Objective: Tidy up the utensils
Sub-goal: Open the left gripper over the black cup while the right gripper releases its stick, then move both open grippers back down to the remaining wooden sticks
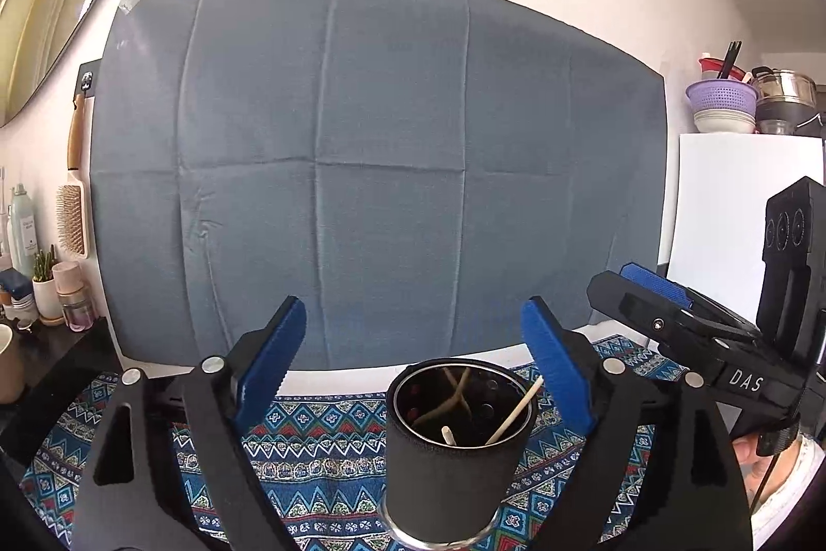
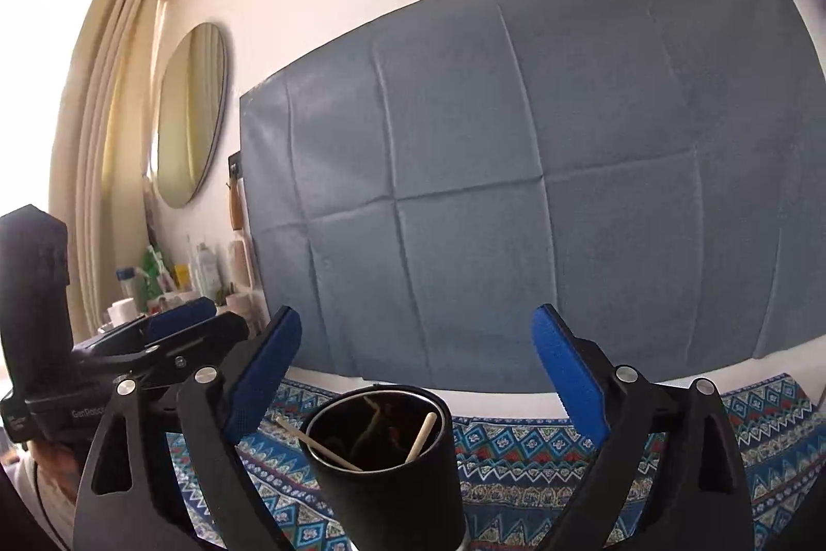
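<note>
We hold the left gripper [image 1: 413, 344] and right gripper [image 2: 418, 355] above the black cup [image 1: 457, 453], both spread wide, pinching nothing. The cup stands upright on the patterned cloth [image 1: 320, 458]; 2 pale wooden sticks [image 1: 513, 409] lean inside it against the rim.

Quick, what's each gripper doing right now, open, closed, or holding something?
Left gripper: open, holding nothing; the black utensil cup stands below it.
Right gripper: open, holding nothing.
</note>
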Demonstrator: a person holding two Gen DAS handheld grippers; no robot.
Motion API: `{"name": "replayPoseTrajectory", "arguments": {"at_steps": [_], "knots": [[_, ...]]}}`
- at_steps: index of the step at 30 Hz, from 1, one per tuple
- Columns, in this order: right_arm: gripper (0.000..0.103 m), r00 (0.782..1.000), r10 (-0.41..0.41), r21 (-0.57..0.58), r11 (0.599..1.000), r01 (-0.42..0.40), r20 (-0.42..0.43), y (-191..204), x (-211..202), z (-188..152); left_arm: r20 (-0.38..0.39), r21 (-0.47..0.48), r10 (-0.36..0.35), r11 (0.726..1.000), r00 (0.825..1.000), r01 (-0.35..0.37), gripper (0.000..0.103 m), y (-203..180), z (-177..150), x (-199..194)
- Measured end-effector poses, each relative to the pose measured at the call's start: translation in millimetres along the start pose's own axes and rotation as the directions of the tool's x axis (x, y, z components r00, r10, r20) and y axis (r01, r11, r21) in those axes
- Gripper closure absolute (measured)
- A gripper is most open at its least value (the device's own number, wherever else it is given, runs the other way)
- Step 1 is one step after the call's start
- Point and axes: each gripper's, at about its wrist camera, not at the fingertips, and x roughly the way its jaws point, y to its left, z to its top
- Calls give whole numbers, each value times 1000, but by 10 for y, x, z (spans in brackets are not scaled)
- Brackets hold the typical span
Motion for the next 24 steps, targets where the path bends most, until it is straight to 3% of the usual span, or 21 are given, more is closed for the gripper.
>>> {"name": "replayPoseTrajectory", "arguments": {"at_steps": [12, 17, 20, 24], "knots": [[12, 992, -61, 29, 998, 65, -107, 76, -355, 131, -63, 65, 68, 996, 996, -64, 6, -88, 71, -391], [12, 982, -114, -20, 993, 112, -150, 171, -465, 78, -150, 91, 58, 995, 987, -44, 6, -80, -13, -450], [12, 966, -138, -56, 990, 129, -219, 220, -449, -2, -204, 103, 60, 994, 977, -40, 6, -65, -120, -463], [12, 927, -161, -78, 987, 143, -339, 225, -384, -185, -271, 111, 80, 992, 959, -52, 6, -46, -305, -466]]}}
